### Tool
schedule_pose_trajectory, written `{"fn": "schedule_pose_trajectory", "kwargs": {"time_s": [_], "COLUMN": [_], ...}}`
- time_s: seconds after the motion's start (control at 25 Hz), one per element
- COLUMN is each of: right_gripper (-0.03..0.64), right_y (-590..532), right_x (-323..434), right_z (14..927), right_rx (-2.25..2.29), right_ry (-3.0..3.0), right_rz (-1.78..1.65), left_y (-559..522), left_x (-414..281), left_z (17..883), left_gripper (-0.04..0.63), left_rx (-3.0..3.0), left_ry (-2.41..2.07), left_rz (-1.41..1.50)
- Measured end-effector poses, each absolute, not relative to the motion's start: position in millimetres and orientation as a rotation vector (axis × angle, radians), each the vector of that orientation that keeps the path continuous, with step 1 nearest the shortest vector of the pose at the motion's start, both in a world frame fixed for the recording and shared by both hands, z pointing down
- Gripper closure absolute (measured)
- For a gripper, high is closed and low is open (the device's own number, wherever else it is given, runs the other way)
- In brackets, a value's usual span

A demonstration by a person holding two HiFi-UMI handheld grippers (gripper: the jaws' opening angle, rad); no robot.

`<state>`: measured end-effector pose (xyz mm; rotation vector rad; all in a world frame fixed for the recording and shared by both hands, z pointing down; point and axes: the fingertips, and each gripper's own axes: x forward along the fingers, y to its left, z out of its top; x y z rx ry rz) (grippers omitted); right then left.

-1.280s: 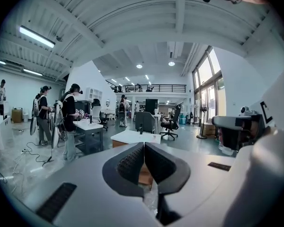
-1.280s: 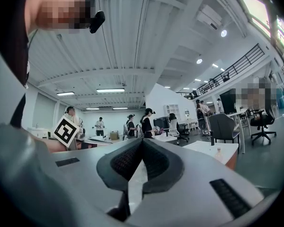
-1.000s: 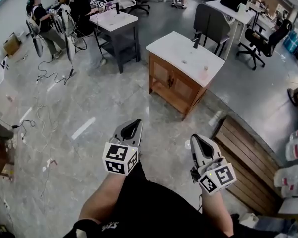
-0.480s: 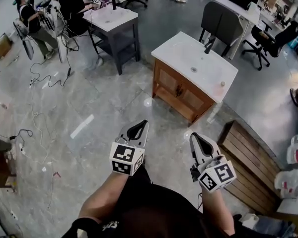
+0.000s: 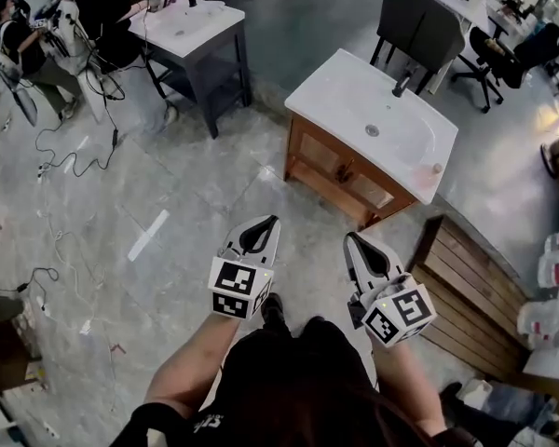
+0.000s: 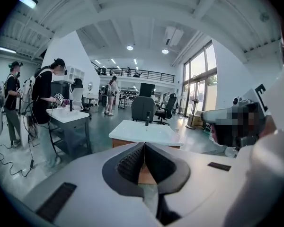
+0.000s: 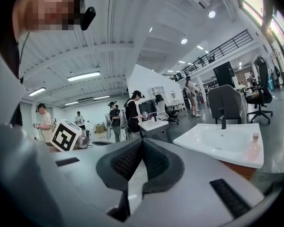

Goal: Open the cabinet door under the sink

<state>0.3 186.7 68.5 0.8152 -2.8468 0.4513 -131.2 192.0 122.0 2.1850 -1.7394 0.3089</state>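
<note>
A wooden cabinet (image 5: pixel 340 170) with two closed doors stands under a white sink top (image 5: pixel 371 119) that carries a black tap (image 5: pixel 402 84). It lies ahead of me on the grey floor, some way off. My left gripper (image 5: pixel 271 222) and right gripper (image 5: pixel 348 237) are held side by side above the floor, both short of the cabinet. Each is shut with nothing between its jaws. In the left gripper view the sink top (image 6: pixel 144 132) shows straight past the shut left gripper (image 6: pixel 143 145). In the right gripper view the sink top (image 7: pixel 225 143) lies right of the shut right gripper (image 7: pixel 141 143).
A wooden pallet (image 5: pixel 470 287) lies on the floor right of the cabinet. A dark grey sink stand (image 5: pixel 194 40) and people stand at the far left, with cables (image 5: pixel 61 147) across the floor. An office chair (image 5: pixel 419 31) stands behind the cabinet. White sacks (image 5: pixel 550 319) sit at the right edge.
Both grippers have come closer to the cabinet, which now looks larger and nearer in the head view. Their jaws have stayed shut.
</note>
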Motion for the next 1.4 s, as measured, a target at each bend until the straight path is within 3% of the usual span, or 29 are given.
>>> {"fn": "schedule_pose_trajectory", "kwargs": {"time_s": [0.48, 0.88, 1.4], "right_gripper": [0.603, 0.603, 0.603], "right_y": [97.5, -31.2, -111.2], "right_x": [49.6, 88.3, 75.6], "right_z": [112.2, 179.0, 238.5], "right_rx": [1.043, 1.097, 1.113], "right_ry": [-2.753, -2.684, -2.629], "right_rz": [0.559, 0.629, 0.645], "left_y": [106.7, -38.9, -132.9], "left_x": [-111.1, -59.0, -40.7], "left_z": [162.7, 193.4, 260.0], "left_gripper": [0.575, 0.575, 0.575], "left_rx": [2.154, 2.225, 2.271], "left_ry": [-1.573, -1.535, -1.457], "left_rz": [0.353, 0.497, 0.524]}}
